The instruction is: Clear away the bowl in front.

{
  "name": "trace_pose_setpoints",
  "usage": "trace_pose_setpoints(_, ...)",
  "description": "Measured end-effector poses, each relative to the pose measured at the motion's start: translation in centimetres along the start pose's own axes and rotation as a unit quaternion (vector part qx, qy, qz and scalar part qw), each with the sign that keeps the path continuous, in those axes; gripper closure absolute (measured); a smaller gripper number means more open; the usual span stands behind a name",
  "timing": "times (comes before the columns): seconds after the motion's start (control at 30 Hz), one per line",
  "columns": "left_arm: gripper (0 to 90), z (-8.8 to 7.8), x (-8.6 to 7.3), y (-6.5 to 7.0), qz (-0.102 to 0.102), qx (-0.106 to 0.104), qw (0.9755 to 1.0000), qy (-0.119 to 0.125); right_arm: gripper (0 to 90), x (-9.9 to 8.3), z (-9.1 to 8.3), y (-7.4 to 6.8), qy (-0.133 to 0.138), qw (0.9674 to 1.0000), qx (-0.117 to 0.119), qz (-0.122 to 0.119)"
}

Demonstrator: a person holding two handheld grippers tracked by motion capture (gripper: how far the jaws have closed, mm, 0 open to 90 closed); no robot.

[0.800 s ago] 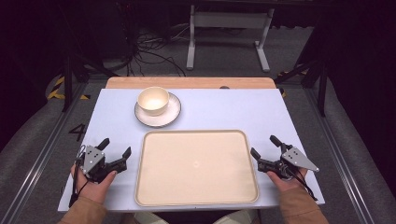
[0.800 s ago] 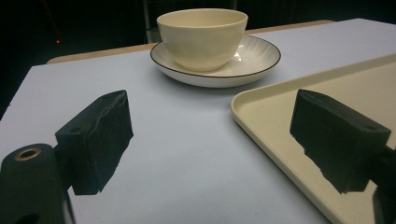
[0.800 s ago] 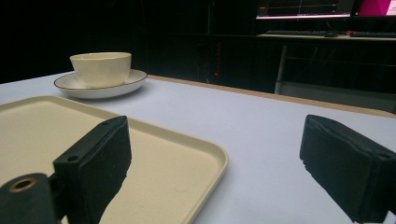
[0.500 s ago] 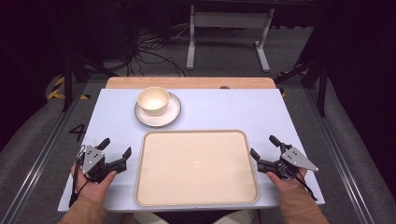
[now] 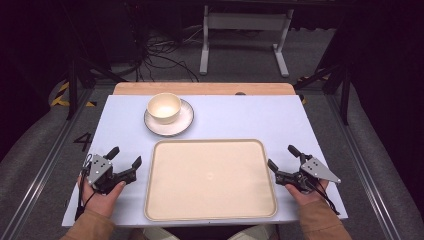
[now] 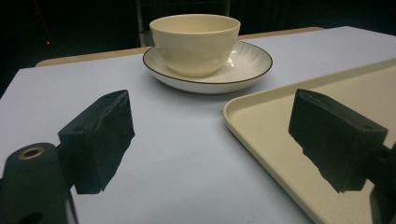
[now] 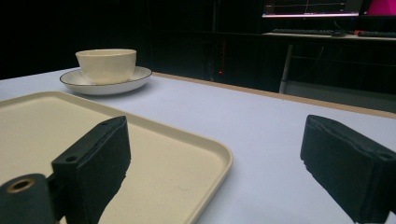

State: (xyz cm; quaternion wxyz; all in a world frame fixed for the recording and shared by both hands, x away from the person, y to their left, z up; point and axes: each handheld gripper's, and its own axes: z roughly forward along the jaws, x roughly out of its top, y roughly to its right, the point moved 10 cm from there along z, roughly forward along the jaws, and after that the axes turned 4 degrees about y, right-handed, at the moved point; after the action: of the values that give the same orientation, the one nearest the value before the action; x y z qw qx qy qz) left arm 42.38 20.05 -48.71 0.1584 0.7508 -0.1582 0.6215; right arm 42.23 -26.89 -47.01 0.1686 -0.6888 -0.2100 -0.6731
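Tabletop (image 5: 240, 117), pale blue, carrying a cream tray (image 5: 210, 216) at its near centre and a cream bowl (image 5: 163, 107) seated upright on a white saucer (image 5: 184, 120) farther back. The left gripper (image 5: 125, 157) rests on the tabletop just beside the tray's left edge, held by the left hand (image 5: 102, 197); its fingers (image 5: 113, 151) stand wide apart with nothing between them. In the left gripper view the bowl (image 6: 195, 43) and the dark-rimmed saucer (image 6: 243, 65) lie ahead of the gap between the fingers (image 6: 100, 140), well apart from them, while the tray's rounded corner (image 6: 261, 126) reaches in under the right-hand finger. The right gripper (image 5: 281, 157) rests just beside the tray's right edge, held by the right hand (image 5: 305, 192), its grey three-cornered plate pointing outward; its fingers (image 5: 294, 150) likewise stand wide apart and empty. In the right gripper view the tray (image 7: 187, 154) passes beneath the left-hand finger (image 7: 93, 163), bare tabletop lies between the two fingers, and the bowl (image 7: 106, 65) on its saucer (image 7: 135, 79) sits far ahead, to the left of that finger.
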Motion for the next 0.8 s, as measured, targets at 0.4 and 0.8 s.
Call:
trace_pose_setpoints(0.4, 15.6, 0.2, 3.6, 0.3, 0.001, -0.017, 0.9998, 0.011, 9.0, 0.0, 0.0, 0.0, 0.003, 1.0000, 0.000, 0.001)
trace_pose_setpoints(0.8, 15.3, 1.9, 7.6, 2.1, 0.023, -0.046, 0.9984, 0.026, 9.0, 0.1, -0.1, 0.1, 0.007, 1.0000, -0.003, 0.003)
